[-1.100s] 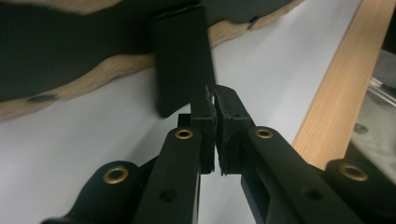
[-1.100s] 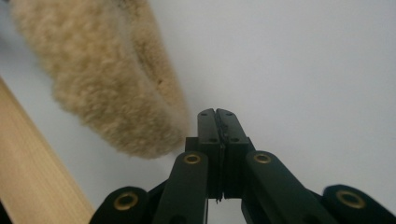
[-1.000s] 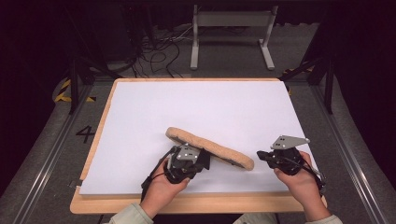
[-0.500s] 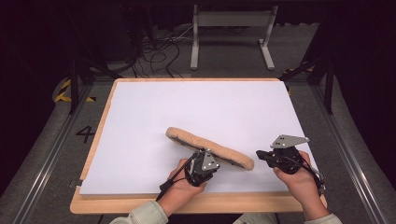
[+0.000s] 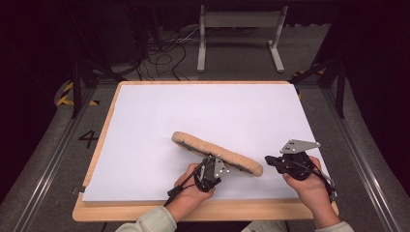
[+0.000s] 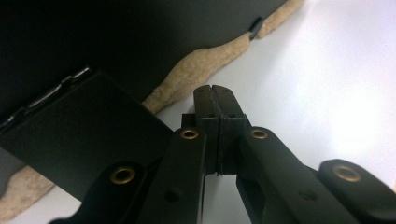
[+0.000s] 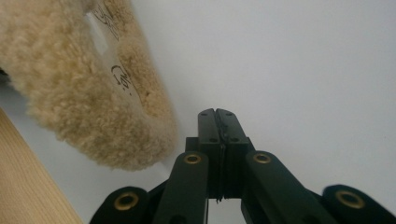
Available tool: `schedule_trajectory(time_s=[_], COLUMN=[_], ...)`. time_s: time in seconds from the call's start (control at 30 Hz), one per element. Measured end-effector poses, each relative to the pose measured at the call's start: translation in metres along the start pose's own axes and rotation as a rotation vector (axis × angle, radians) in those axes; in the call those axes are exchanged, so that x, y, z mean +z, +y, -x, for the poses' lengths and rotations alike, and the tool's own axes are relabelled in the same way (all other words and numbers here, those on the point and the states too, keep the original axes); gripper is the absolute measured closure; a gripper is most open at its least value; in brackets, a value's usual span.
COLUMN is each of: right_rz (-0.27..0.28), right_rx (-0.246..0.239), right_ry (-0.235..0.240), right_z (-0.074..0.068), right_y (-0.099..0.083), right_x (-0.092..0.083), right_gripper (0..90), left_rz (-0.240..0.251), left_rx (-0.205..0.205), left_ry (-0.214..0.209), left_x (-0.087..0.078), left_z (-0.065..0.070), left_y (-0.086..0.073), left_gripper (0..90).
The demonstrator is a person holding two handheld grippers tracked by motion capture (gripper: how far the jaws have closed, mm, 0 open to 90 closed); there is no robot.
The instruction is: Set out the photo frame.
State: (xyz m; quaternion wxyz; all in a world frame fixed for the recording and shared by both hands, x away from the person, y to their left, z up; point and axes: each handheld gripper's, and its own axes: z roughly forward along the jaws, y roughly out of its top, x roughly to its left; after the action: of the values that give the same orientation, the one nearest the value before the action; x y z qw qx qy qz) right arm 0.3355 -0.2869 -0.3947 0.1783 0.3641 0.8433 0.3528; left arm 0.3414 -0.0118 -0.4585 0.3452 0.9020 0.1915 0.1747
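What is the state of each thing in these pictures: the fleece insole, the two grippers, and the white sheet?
Fleece insole: lies flat on the sheet, slanted, fleece rim showing, dark side up; held by neither gripper.
Left gripper: jaws shut, empty, beside the insole's near edge.
Right gripper: jaws shut, empty, beside the insole's right end.
White sheet: spread flat over the wooden board.

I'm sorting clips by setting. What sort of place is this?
Probably a lab or workshop set up for recording, not a home: a wooden board covered with a white sheet, loose cables and a metal stand on grey floor, and black-and-yellow floor tape.
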Motion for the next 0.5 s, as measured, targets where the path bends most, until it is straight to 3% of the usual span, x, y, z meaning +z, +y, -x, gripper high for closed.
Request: schedule_trajectory(time_s=[0.23, 0.33, 0.5], right_rz=[0.002, 0.0, -0.004], right_rx=[-0.004, -0.007, -0.013], right_ry=[0.003, 0.006, 0.01], right_z=[-0.001, -0.001, -0.003], right_y=[0.0, 0.0, 0.001], right_x=[-0.001, -0.001, 0.001], right_gripper=[90.0, 90.0, 90.0], left_rz=[-0.014, -0.008, 0.001], left_rx=[-0.013, -0.059, -0.098], left_ry=[0.015, -0.023, -0.049], left_x=[-0.003, -0.005, -0.006], left_z=[-0.007, -0.017, -0.027], left_y=[-0.003, -0.007, -0.01], left_gripper=[90.0, 90.0, 90.0])
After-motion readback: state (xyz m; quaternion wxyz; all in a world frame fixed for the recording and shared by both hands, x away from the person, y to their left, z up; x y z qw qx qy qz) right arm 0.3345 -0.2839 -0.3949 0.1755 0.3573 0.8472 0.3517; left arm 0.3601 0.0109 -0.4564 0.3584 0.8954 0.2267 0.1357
